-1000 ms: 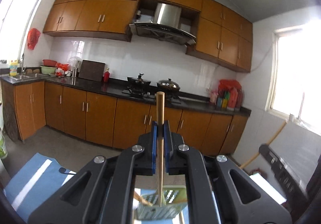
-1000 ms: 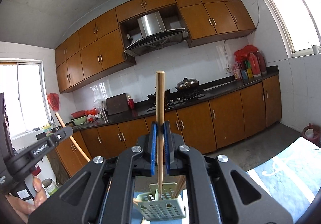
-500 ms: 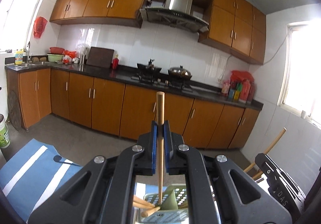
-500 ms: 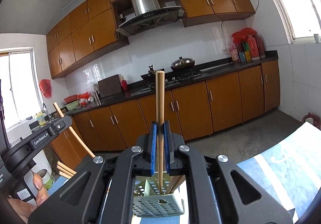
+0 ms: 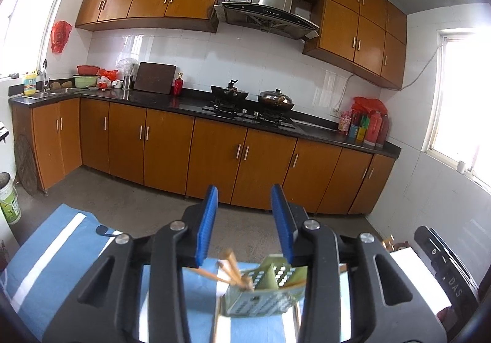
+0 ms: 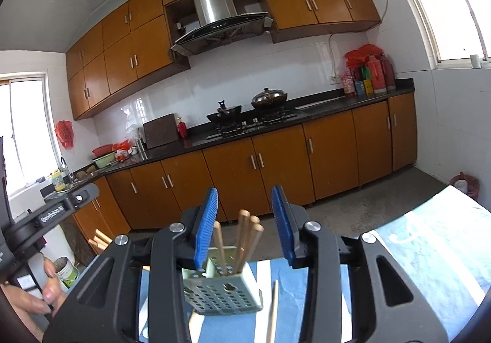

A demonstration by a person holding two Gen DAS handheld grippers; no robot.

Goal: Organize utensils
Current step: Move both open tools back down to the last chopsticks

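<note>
A pale green perforated utensil holder stands on a blue striped cloth, just below and ahead of both grippers. Several wooden chopsticks stand in it; in the left wrist view the chopsticks lean to the left. My left gripper is opening, with nothing between its blue pads. My right gripper is opening too; its pads touch nothing, and the chopstick tops show in the gap beyond them. One loose chopstick lies on the cloth right of the holder.
The blue and white cloth covers the table. A hand holds the other gripper's black body at the far left of the right wrist view. Wooden kitchen cabinets and a bare floor lie beyond.
Each gripper was shut on one upright chopstick; both have opened and the chopsticks are gone from between the pads. Both grippers have sunk towards the holder.
</note>
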